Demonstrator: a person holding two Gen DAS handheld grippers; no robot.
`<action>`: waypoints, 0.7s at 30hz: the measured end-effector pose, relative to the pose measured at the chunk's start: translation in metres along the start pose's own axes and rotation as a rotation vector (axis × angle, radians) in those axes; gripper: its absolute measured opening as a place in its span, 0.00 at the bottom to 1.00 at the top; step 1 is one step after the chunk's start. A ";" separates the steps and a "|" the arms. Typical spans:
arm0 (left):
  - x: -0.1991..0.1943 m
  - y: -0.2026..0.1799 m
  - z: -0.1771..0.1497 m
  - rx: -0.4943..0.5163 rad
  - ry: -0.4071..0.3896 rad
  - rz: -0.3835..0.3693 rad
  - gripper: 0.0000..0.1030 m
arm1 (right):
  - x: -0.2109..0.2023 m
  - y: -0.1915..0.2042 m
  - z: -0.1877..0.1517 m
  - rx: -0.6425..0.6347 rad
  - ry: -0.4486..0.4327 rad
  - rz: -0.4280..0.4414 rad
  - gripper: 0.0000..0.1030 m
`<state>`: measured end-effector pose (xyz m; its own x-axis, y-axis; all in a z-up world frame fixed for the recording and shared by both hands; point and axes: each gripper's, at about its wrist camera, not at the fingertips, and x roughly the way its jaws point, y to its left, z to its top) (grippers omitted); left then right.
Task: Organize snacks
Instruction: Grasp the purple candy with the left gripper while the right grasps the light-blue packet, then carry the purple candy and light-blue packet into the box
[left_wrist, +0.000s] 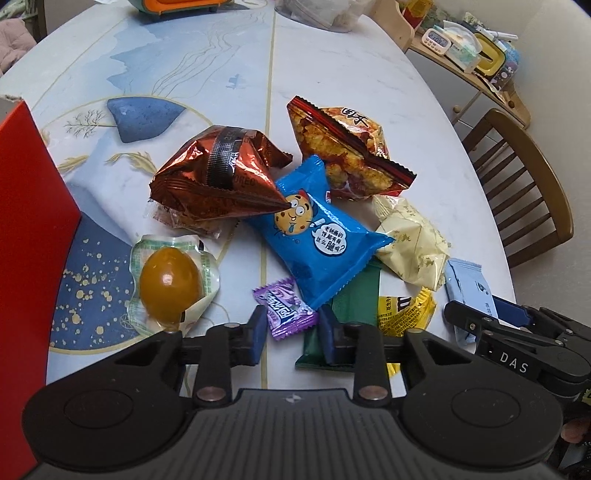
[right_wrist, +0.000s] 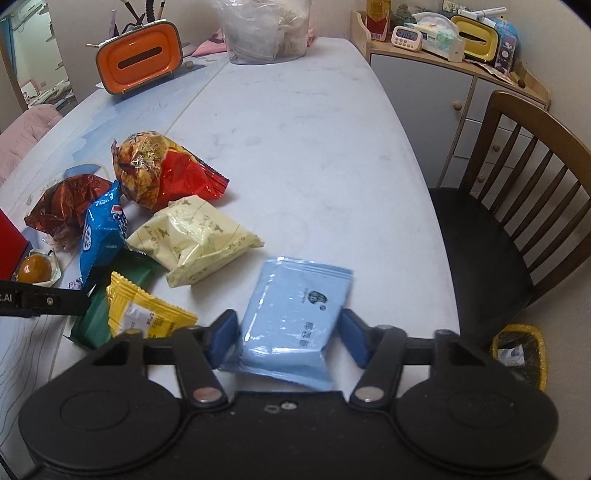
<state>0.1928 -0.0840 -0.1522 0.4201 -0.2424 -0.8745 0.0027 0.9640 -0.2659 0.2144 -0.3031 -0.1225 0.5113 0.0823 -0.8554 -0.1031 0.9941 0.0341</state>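
Observation:
Snack packets lie heaped on the pale table (left_wrist: 229, 81). My left gripper (left_wrist: 293, 328) is shut on a small purple candy packet (left_wrist: 286, 312), a blue pad at each end. Behind it lie a blue cookie packet (left_wrist: 317, 240), a green packet (left_wrist: 354, 299), a yellow packet (left_wrist: 402, 310), a copper foil bag (left_wrist: 221, 170) and a packaged brown egg (left_wrist: 170, 284). My right gripper (right_wrist: 290, 336) is shut on a flat light blue packet (right_wrist: 295, 314) lying on the table. Its pads touch both long edges. The same gripper (left_wrist: 480, 321) shows at the right of the left wrist view.
A red box (left_wrist: 29, 240) stands at the left edge. A red-orange snack bag (right_wrist: 159, 170) and a pale yellow bag (right_wrist: 195, 236) lie further back. An orange tissue box (right_wrist: 138, 59) and a clear tub (right_wrist: 266, 29) stand at the far end. A wooden chair (right_wrist: 517, 206) is on the right.

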 end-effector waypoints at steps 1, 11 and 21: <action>0.000 0.000 0.000 0.001 -0.001 0.000 0.26 | -0.001 0.000 0.000 0.001 -0.003 0.003 0.48; -0.012 -0.001 -0.008 0.018 -0.010 0.001 0.23 | -0.018 0.000 -0.010 -0.004 -0.013 0.011 0.44; -0.057 -0.004 -0.021 0.058 -0.064 -0.017 0.23 | -0.064 0.020 -0.017 -0.040 -0.035 0.052 0.44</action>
<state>0.1495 -0.0764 -0.1094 0.4768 -0.2533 -0.8417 0.0619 0.9649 -0.2553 0.1650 -0.2896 -0.0761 0.5335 0.1368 -0.8347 -0.1641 0.9848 0.0565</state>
